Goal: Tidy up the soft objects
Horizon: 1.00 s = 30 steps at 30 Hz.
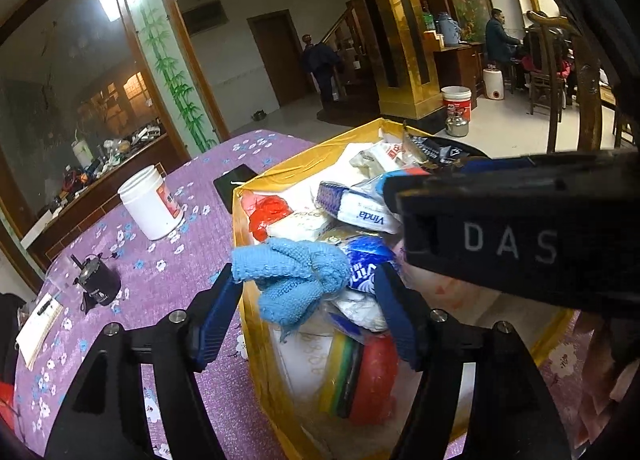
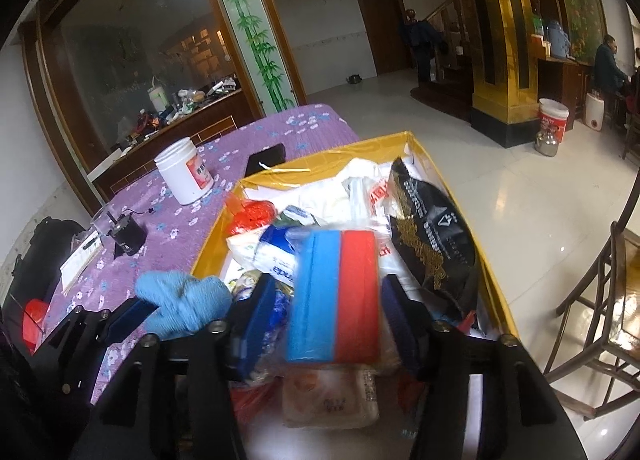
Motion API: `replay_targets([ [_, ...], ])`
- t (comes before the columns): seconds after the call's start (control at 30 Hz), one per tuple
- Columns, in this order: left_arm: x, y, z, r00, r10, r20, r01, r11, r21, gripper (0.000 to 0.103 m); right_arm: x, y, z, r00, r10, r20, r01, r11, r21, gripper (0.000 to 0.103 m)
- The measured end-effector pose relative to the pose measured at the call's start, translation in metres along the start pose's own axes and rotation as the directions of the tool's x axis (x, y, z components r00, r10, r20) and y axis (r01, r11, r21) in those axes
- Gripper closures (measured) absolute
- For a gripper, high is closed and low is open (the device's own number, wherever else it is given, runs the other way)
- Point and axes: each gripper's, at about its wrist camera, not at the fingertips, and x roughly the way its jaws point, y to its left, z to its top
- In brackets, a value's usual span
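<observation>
A light blue knitted cloth (image 1: 292,276) lies over the near left rim of the gold box (image 1: 256,180), between the blue pads of my left gripper (image 1: 304,272). The pads stand open, a little wider than the cloth. My right gripper (image 2: 329,280) is open around a wrapped blue-and-red sponge block (image 2: 336,296) that rests on the pile in the box (image 2: 320,156); a gap shows at the left pad. The right gripper's black housing (image 1: 512,240) crosses the left wrist view. The box holds tissue packs, bags and sponges.
The box sits on a table with a purple flowered cloth (image 1: 168,280). A white jar (image 1: 150,208), a black phone (image 1: 236,184) and a small black device (image 1: 98,284) stand left of the box. A wooden chair (image 2: 600,320) is at the right. People are far back.
</observation>
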Motion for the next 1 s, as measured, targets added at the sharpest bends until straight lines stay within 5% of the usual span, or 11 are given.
replay_targets([
  [0.63, -0.052, 0.032, -0.037, 0.994, -0.1, 0.042, 0.101, 0.994, -0.036, 0.021, -0.069, 0.004, -0.016, 0.99, -0.058, 0.13, 0.053, 0.998, 0.036, 0.014],
  [1.0, -0.067, 0.071, -0.07, 0.995, -0.103, 0.014, 0.104, 0.99, -0.091, 0.02, -0.076, 0.026, -0.069, 0.949, -0.189, 0.252, 0.149, 0.974, 0.169, 0.0],
])
